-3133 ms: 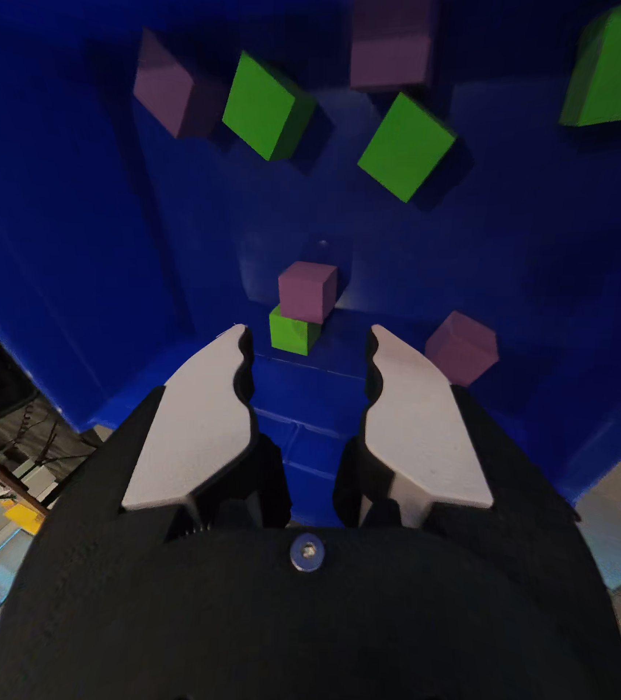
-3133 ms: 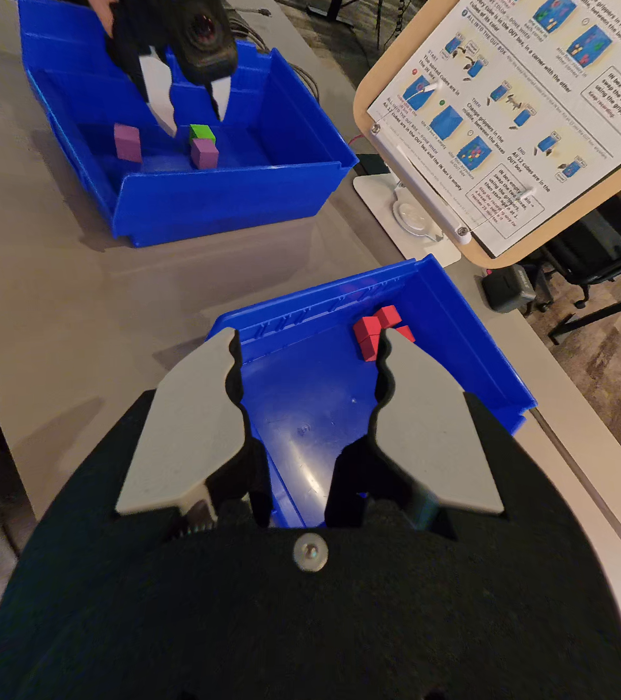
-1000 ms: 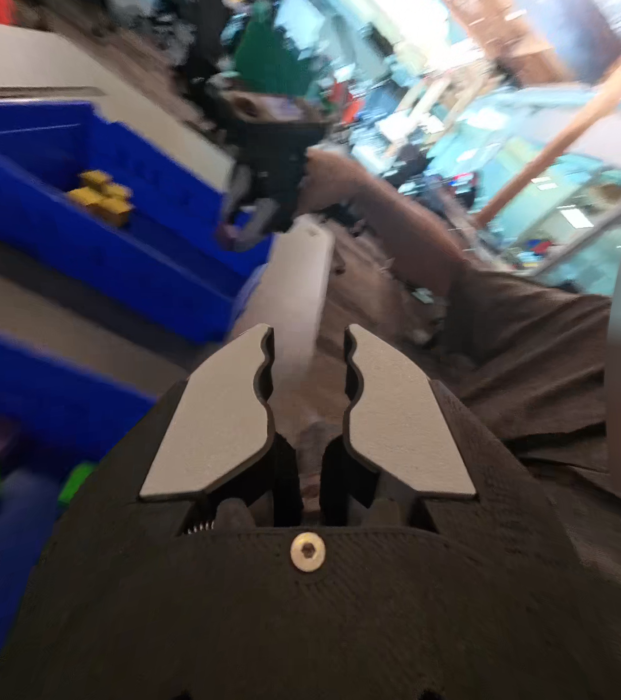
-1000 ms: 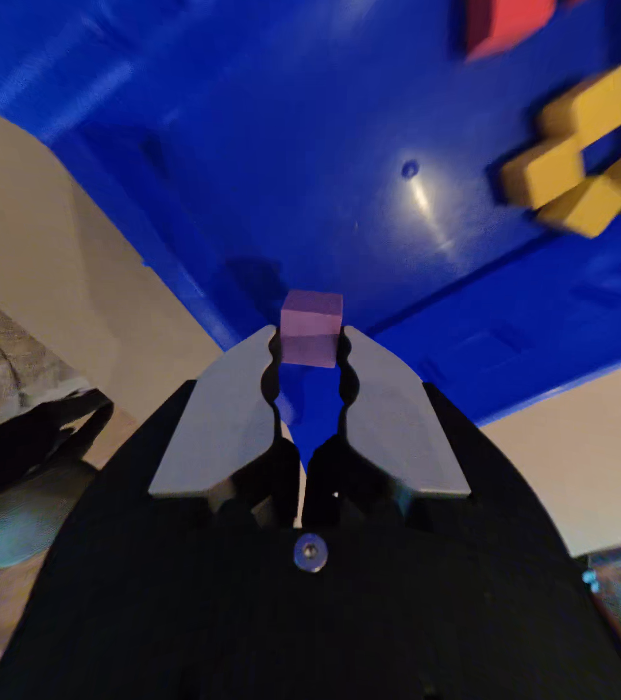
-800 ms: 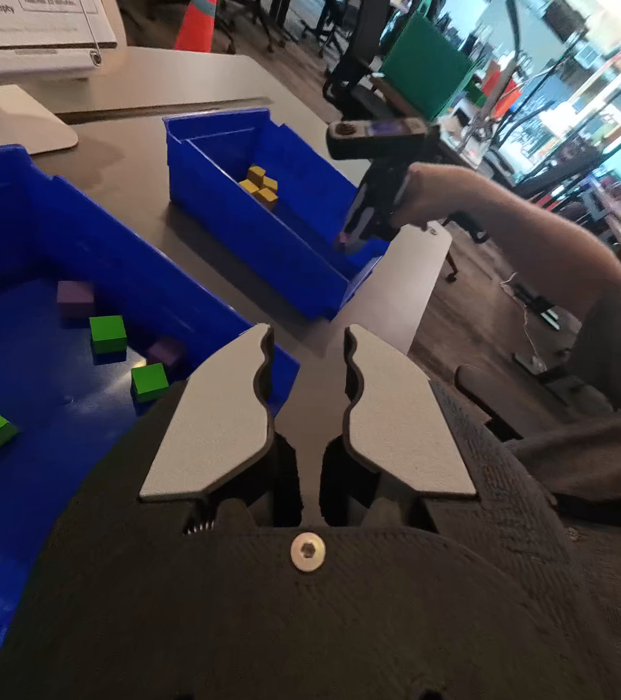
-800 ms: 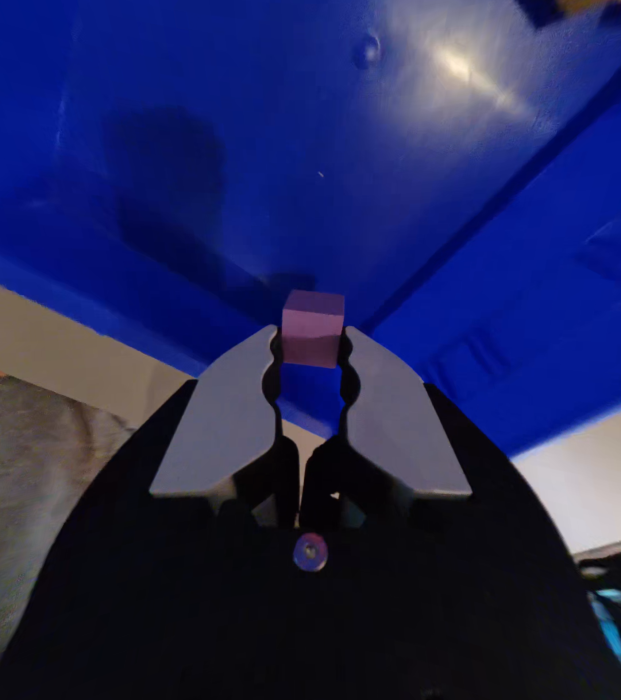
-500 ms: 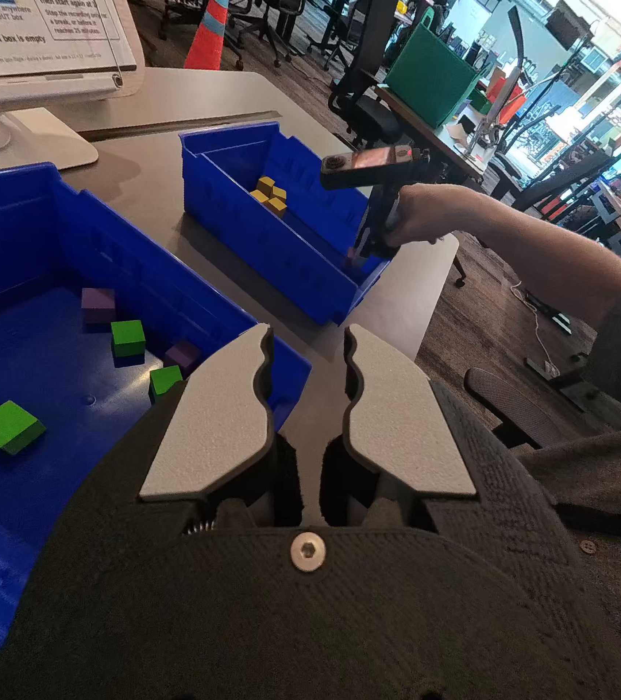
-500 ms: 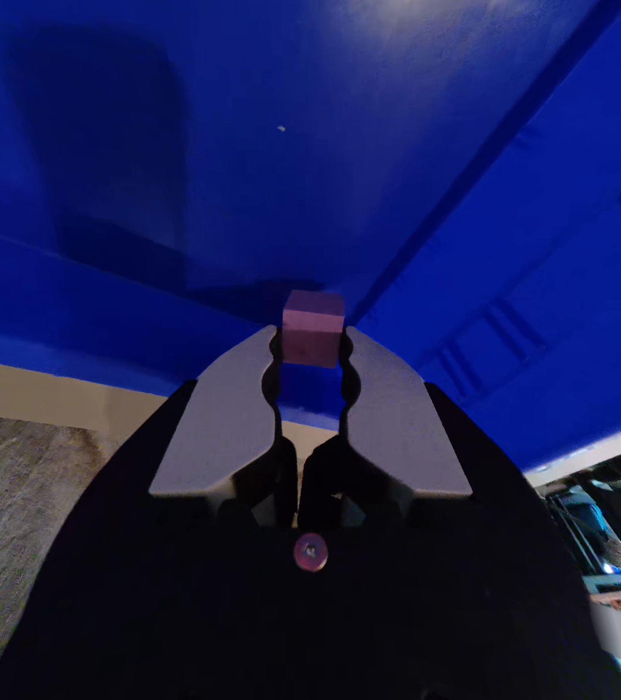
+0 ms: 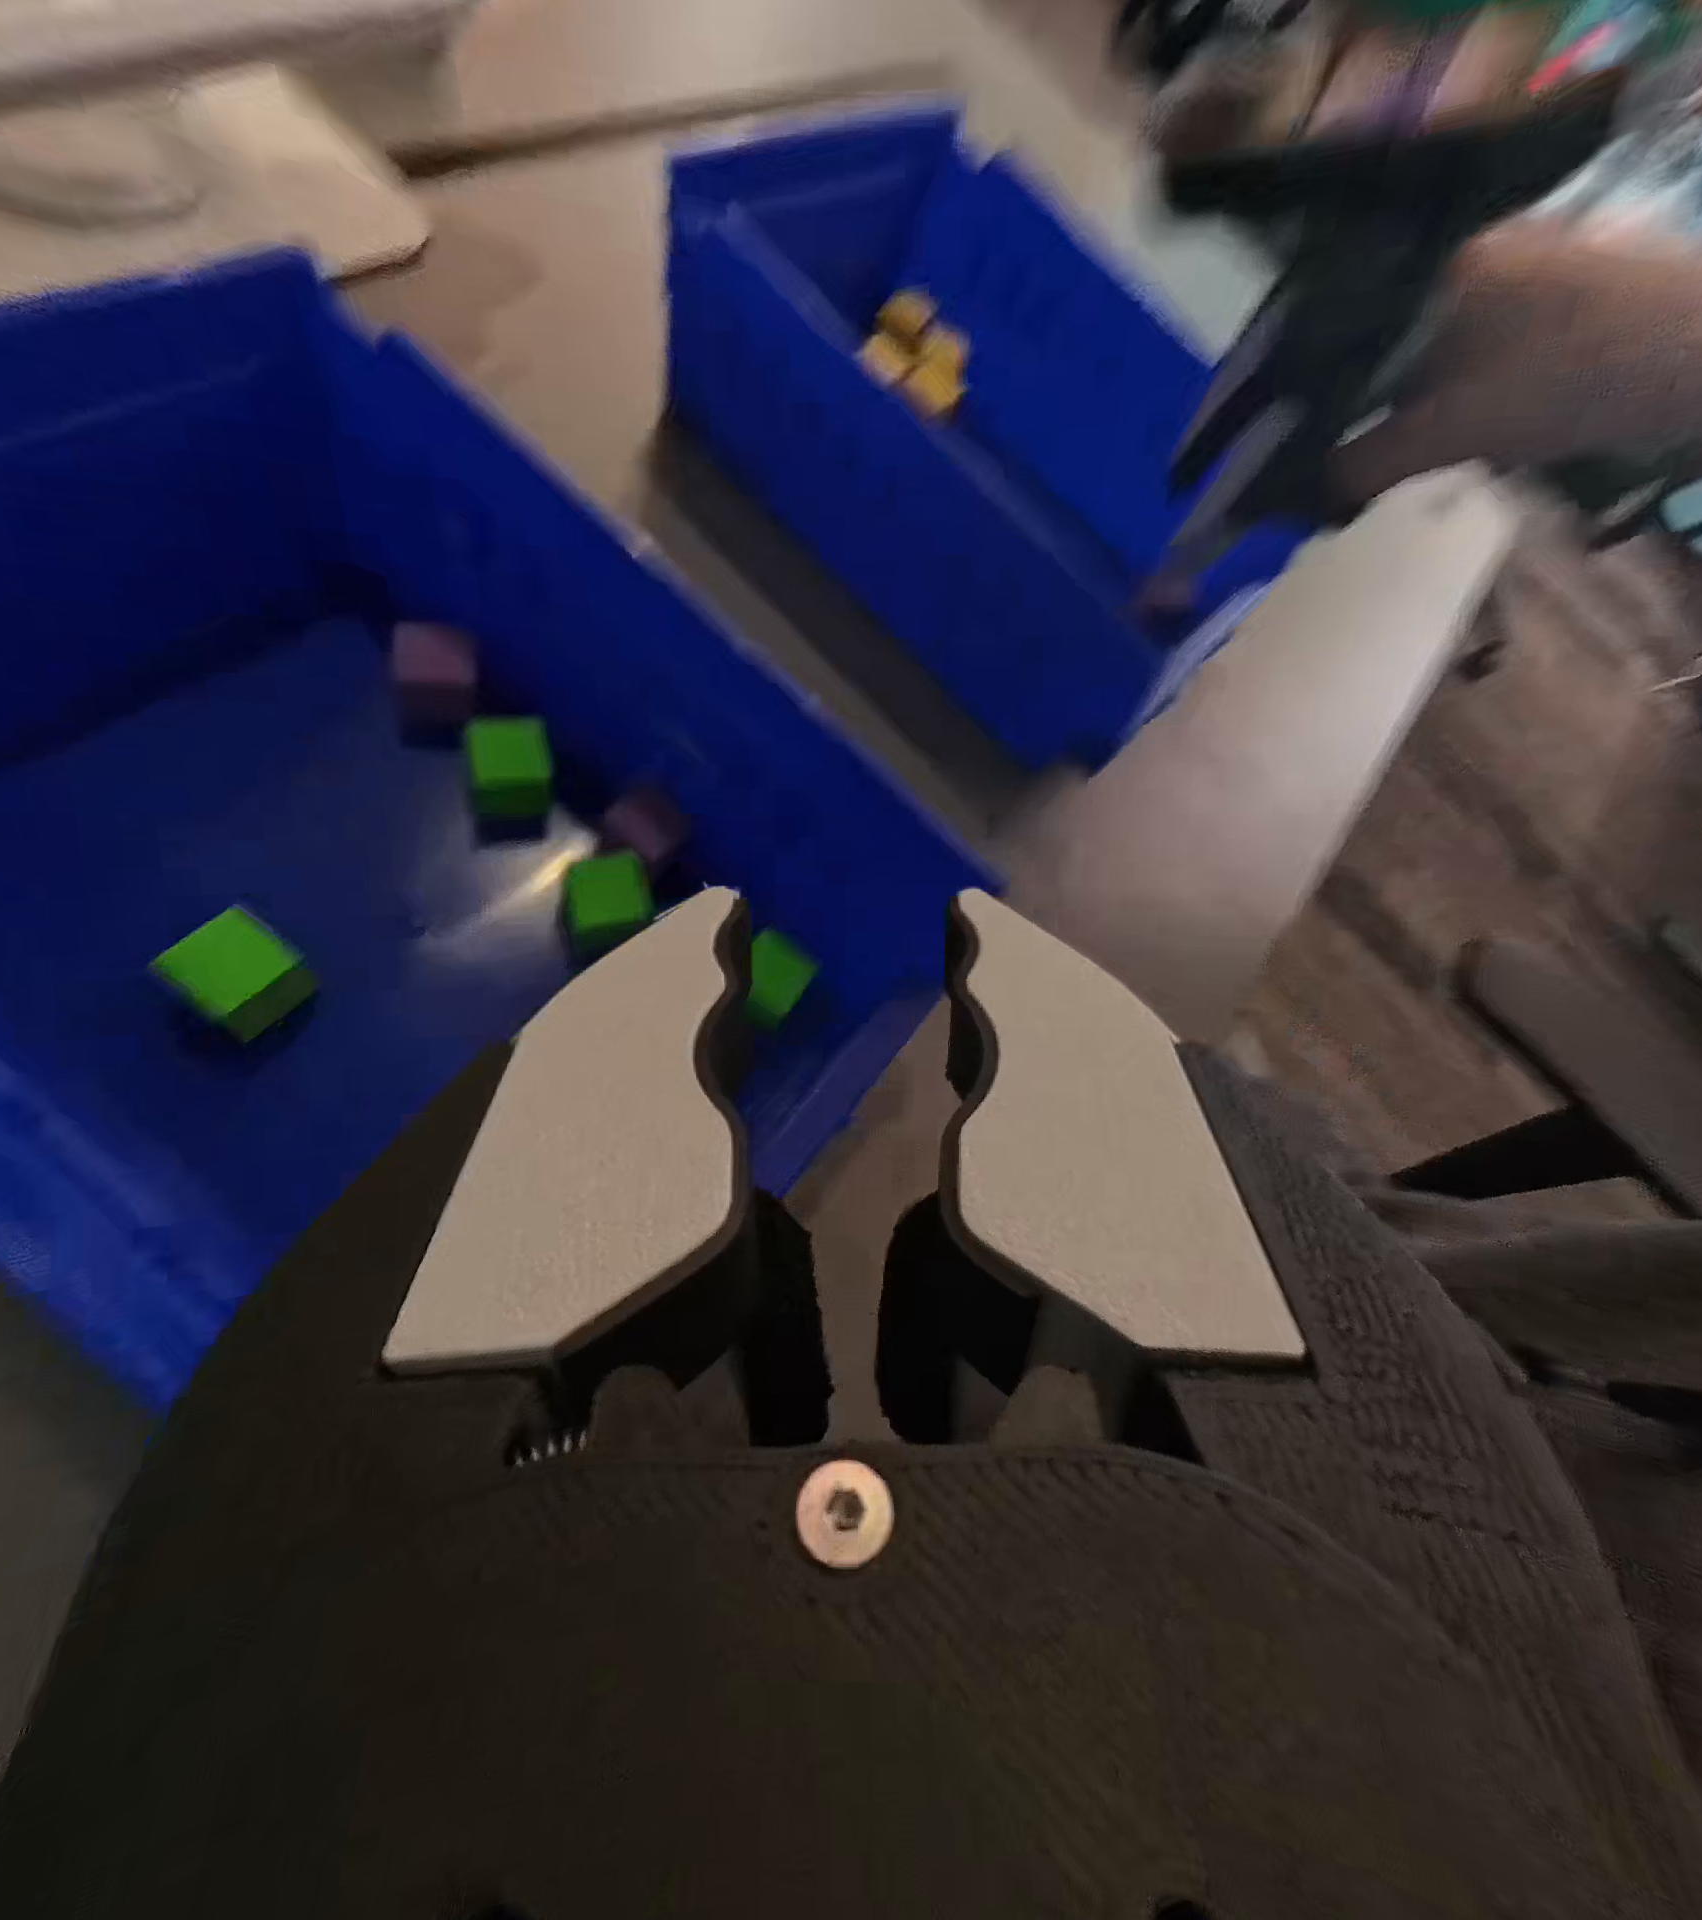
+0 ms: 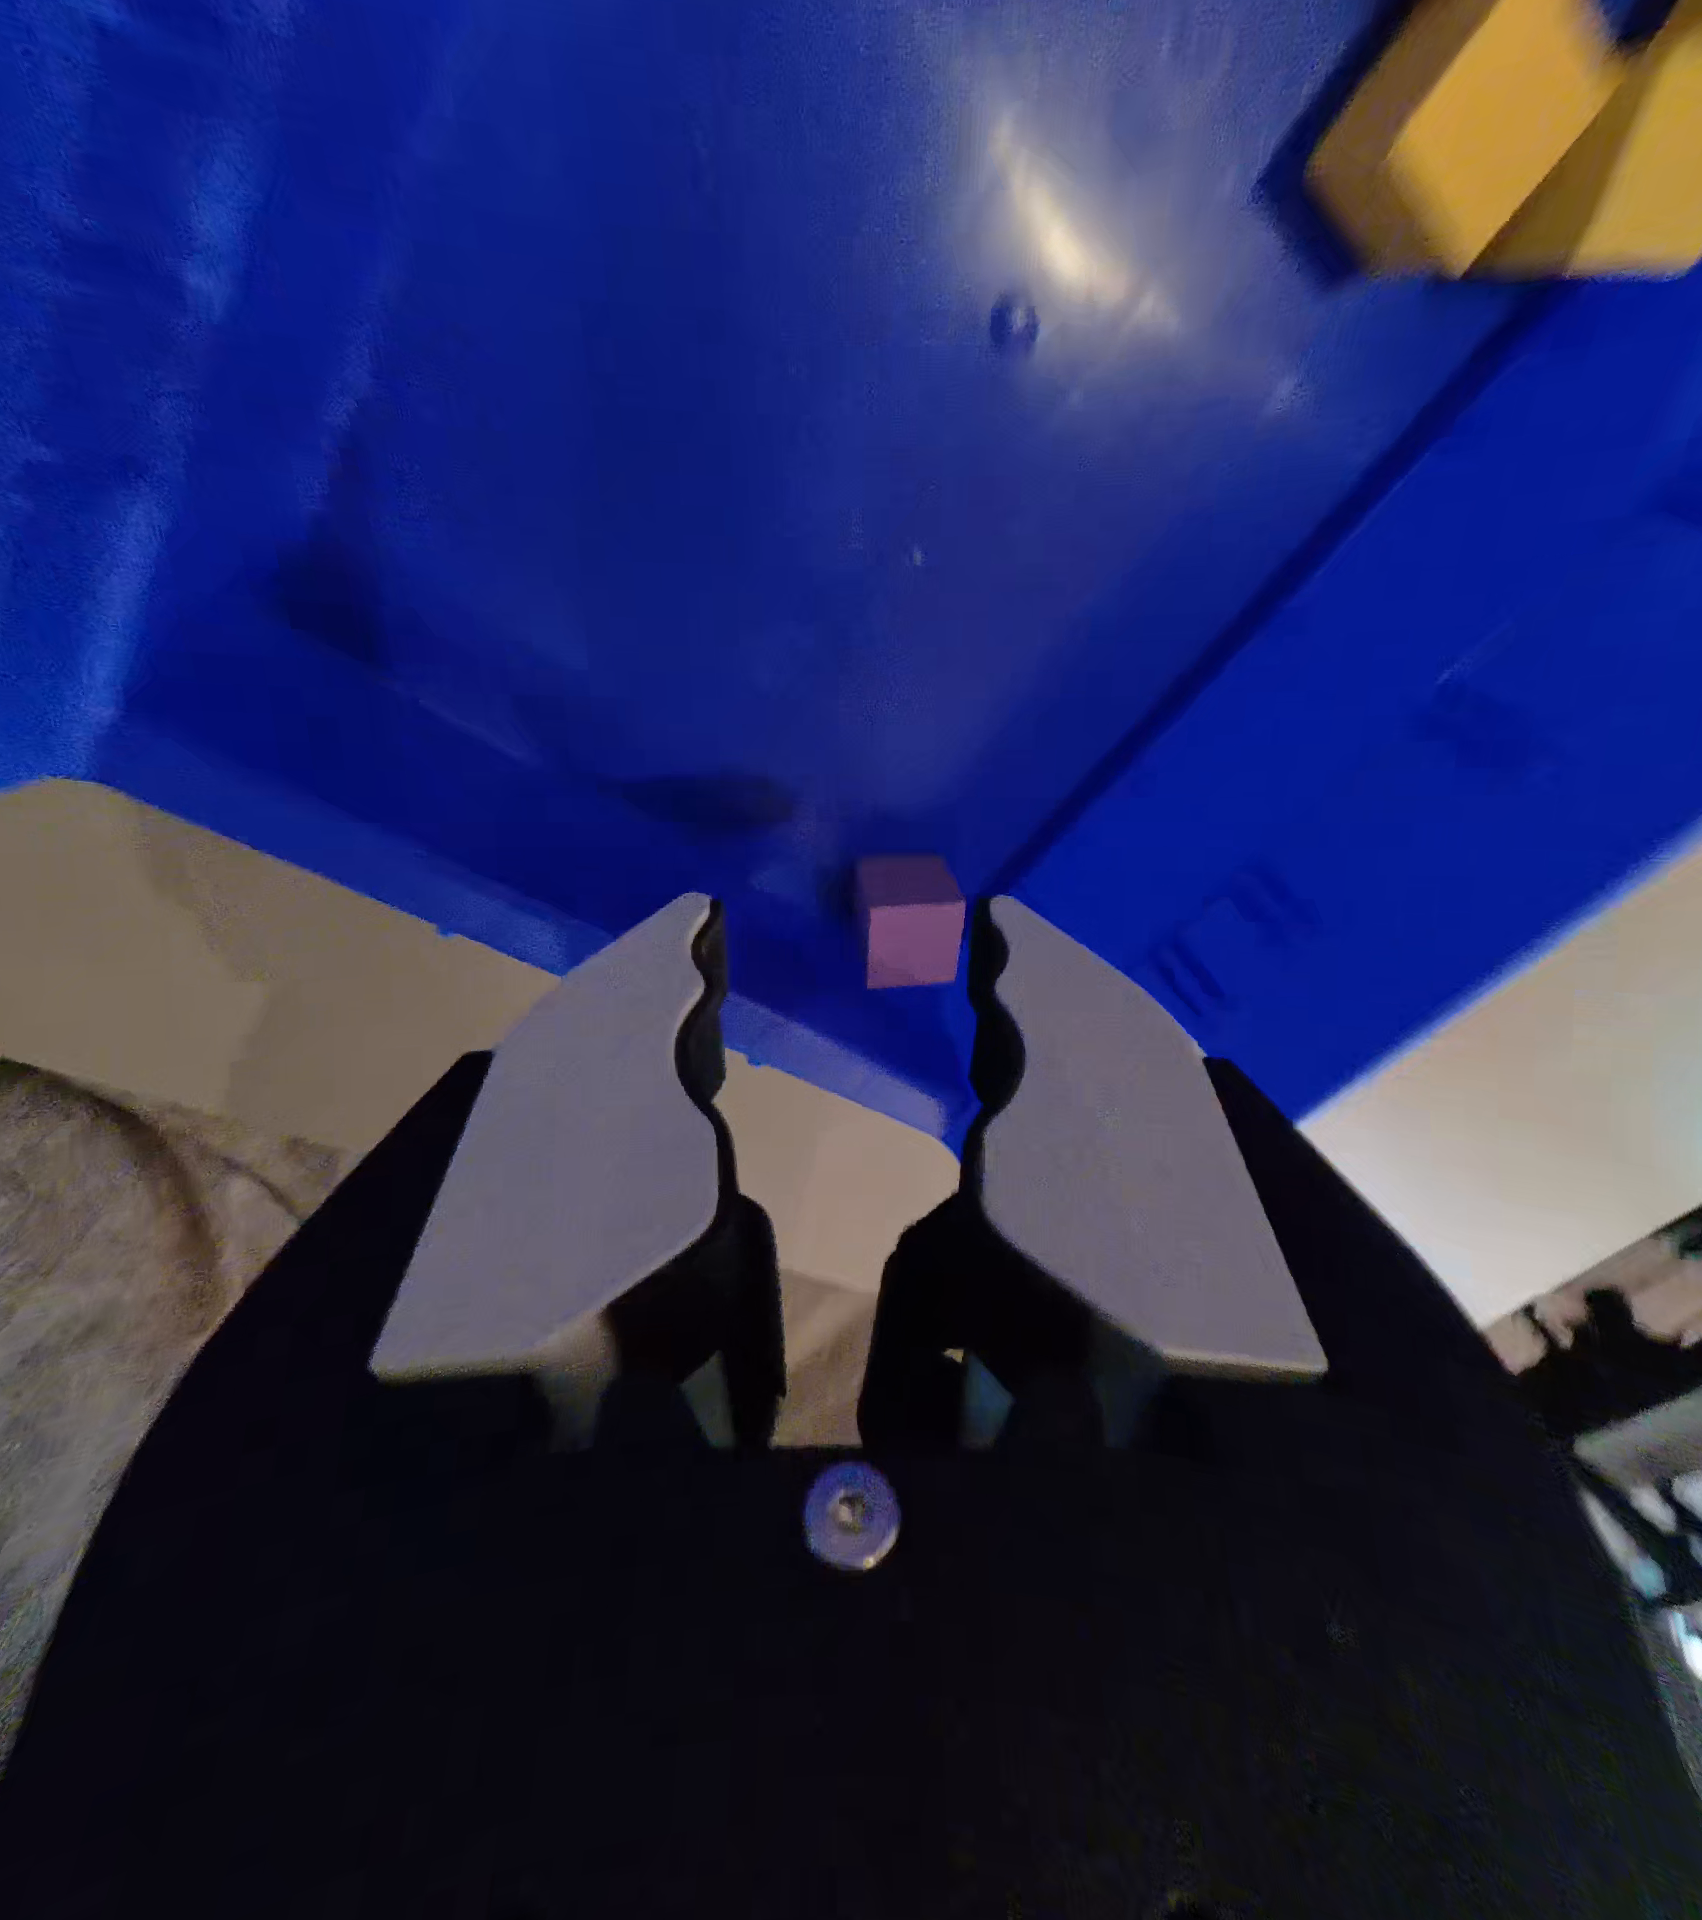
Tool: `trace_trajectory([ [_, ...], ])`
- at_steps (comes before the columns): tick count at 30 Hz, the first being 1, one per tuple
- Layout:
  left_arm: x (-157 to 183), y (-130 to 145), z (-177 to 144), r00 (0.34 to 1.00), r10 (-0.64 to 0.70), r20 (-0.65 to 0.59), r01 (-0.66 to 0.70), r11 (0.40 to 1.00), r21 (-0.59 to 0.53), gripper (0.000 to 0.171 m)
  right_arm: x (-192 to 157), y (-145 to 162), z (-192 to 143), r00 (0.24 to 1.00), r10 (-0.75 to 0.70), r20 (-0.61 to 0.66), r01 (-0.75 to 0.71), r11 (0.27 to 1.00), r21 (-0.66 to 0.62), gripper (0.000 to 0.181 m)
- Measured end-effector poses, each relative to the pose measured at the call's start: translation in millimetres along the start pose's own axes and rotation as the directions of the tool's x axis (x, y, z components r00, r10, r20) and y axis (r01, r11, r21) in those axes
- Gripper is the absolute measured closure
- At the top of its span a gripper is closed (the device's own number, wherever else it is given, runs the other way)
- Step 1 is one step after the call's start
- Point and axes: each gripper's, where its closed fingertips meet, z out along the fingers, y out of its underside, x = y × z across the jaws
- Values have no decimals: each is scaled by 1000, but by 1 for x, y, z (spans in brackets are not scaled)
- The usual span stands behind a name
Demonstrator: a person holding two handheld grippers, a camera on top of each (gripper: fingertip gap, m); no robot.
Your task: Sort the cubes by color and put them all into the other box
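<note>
My right gripper [image 10: 842,925] is open over the near corner of a blue bin [image 10: 618,416]. A purple cube [image 10: 909,935] lies on the bin floor in that corner, just past my fingertips and close to the right one. Yellow cubes [image 10: 1553,135] lie farther along the same bin. My left gripper [image 9: 842,914] is open and empty, above the near corner of another blue bin [image 9: 99,436]. That bin holds several green cubes [image 9: 234,982] and two purple cubes [image 9: 431,665]. The left wrist view is blurred; it shows the right gripper [image 9: 1346,260] over the far bin [image 9: 930,499].
Both bins stand on a beige table [image 9: 556,208], whose edge runs just beside the far bin [image 10: 151,914]. A person's arm [image 9: 1605,343] reaches in from the right. Floor and chair legs lie beyond the table edge. A pale stand base [image 9: 151,156] sits at the back left.
My right gripper has opened and let go of the purple cube, which now lies in the bin corner, and has drawn back. My left gripper has swung back toward the near bin.
</note>
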Motion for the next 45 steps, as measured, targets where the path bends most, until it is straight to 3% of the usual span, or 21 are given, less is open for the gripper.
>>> trace_trajectory([
  [5,-58,60,20,920,65,386,75,939,-337,129,-23,-29,-46,999,-47,3,44,953,300,138],
  [10,-88,94,35,858,114,501,168,859,-484,123,-43,-28,-48,993,-119,13,107,930,352,138],
  [17,-107,121,46,844,48,534,295,790,-537,123,-44,-23,-47,988,-151,30,127,911,393,138],
  [19,-107,124,51,846,46,531,303,777,-552,139,-47,-23,-47,986,-162,30,136,905,403,138],
  [22,-107,121,53,855,42,516,292,784,-548,141,-56,-24,-50,981,-191,19,164,889,428,139],
  [24,-96,106,57,899,-32,436,258,843,-472,142,-67,-28,-54,974,-228,4,199,860,469,139],
  [25,-82,89,60,936,-96,339,232,892,-388,142,-77,-32,-58,964,-264,6,224,830,511,140],
  [27,-44,49,58,974,-221,49,226,956,-185,141,-107,-43,-70,914,-405,-16,322,702,635,143],
  [30,19,3,33,865,-268,-426,295,955,-1,142,-150,-61,-99,842,-516,-156,413,431,803,145],
  [32,49,-7,20,759,-250,-601,321,947,11,142,-181,-66,-118,794,-559,-240,445,265,856,145],
  [35,83,-10,10,622,-227,-750,320,947,-22,142,-217,-73,-139,737,-574,-358,494,95,865,145],
  [37,102,-12,6,539,-217,-814,314,948,-45,142,-233,-78,-149,716,-567,-407,510,27,860,145],
  [39,114,-13,5,500,-209,-841,299,952,-58,142,-244,-81,-161,708,-549,-444,512,-33,858,147],
  [42,125,-14,3,437,-206,-876,293,953,-77,142,-255,-84,-171,695,-544,-470,525,-63,849,148],
  [45,126,-16,4,405,-212,-889,307,948,-86,139,-256,-87,-172,698,-529,-483,546,-44,837,152],
])
